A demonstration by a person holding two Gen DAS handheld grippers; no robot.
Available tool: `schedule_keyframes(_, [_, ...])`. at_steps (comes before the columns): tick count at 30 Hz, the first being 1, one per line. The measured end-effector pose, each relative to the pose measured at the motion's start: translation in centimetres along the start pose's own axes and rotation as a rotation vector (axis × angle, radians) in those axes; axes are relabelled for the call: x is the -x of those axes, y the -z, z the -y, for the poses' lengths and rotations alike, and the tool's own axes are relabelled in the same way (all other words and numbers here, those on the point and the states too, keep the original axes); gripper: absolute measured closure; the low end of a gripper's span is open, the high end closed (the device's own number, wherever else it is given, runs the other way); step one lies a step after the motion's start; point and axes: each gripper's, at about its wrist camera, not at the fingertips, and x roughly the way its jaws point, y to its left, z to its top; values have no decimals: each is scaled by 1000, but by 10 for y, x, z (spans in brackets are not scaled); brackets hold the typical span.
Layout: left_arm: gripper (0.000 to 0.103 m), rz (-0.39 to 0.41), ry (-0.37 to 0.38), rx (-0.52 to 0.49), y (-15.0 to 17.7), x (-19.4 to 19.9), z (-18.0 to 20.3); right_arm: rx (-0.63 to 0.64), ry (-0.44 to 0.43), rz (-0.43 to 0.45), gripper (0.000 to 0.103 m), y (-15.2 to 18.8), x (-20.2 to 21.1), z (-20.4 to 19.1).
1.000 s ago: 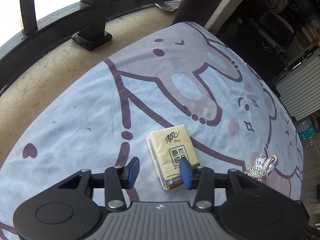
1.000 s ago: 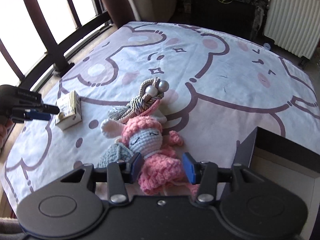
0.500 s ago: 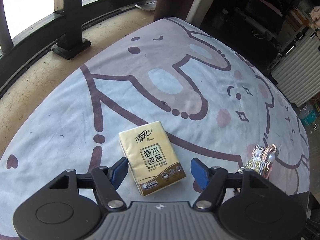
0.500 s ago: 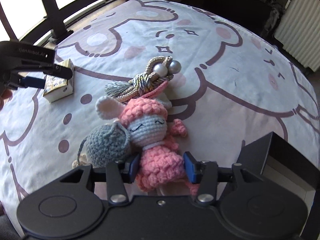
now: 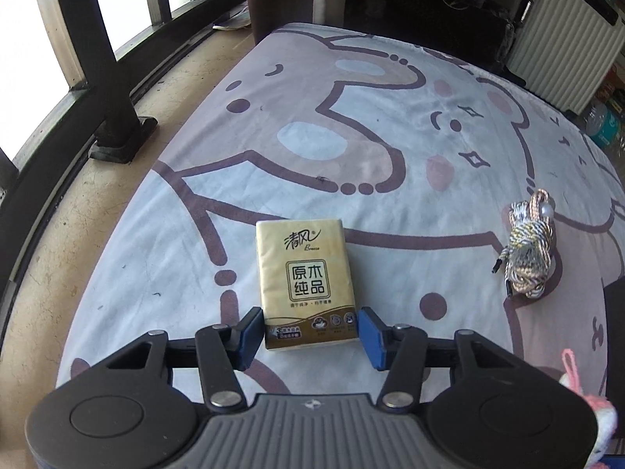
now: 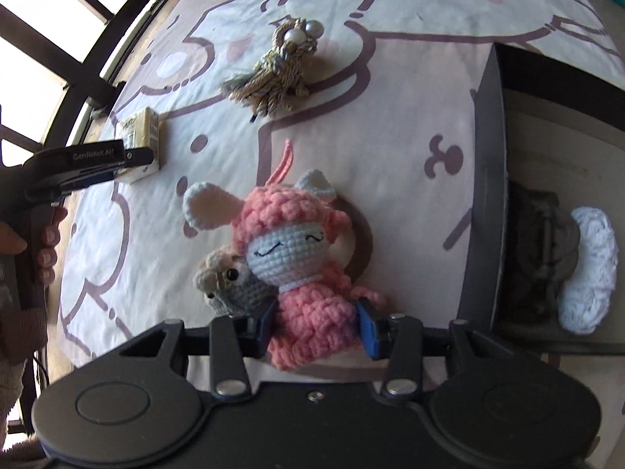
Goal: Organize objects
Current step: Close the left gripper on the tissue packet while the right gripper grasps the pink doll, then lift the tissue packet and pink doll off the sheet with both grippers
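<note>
Left gripper (image 5: 309, 330) is closing, blue pads flanking the near end of the gold tissue pack (image 5: 306, 281), left pad touching, right pad just beside the edge; not pinched yet, I'd say. Best to finish the squeeze square on the short sides, low on the pack, so it doesn't twist. At two o'clock from it, well apart, lies the braided tassel charm (image 5: 527, 250). Right gripper (image 6: 315, 324) is clamped on the pink crochet doll (image 6: 300, 265), whose body fills the gap; a grey crochet toy (image 6: 230, 285) leans against it at ten o'clock. The dark storage box (image 6: 484, 179) waits at three o'clock. Lift gently, mind the neighbour.
</note>
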Motion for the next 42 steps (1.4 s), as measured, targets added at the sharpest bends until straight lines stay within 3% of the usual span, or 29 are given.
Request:
schedule_keyframes(8, [51,-3,-36,-213,12,16,3,116,3,-31,55,24,10,-20])
schedule_keyframes(12, [51,-33,-12,-335,25,26,2,122,-7,-7,55,20,16,-17])
schedule_keyframes(16, [51,-91,34,-392,43,28,-1,147,-16,-4,56,14,13,-17])
schedule_keyframes(23, [50,-103,57,-314,44,29,-9,160,-43,-9,57,13,1,-19])
schedule_keyframes(28, [49,-96,66,-268,40,28,-8,77,-74,34,60,15,9,-10])
schedule_keyframes(32, [36,-73,62,-219,37,30,-11,43,-86,72,61,16,21,-6])
schedule_keyframes(36, [34,-49,60,-198,34,34,-11,26,-91,123,61,15,35,-4])
schedule_keyframes(42, [34,-19,46,-158,34,31,-11,-70,-23,215,61,2,52,6])
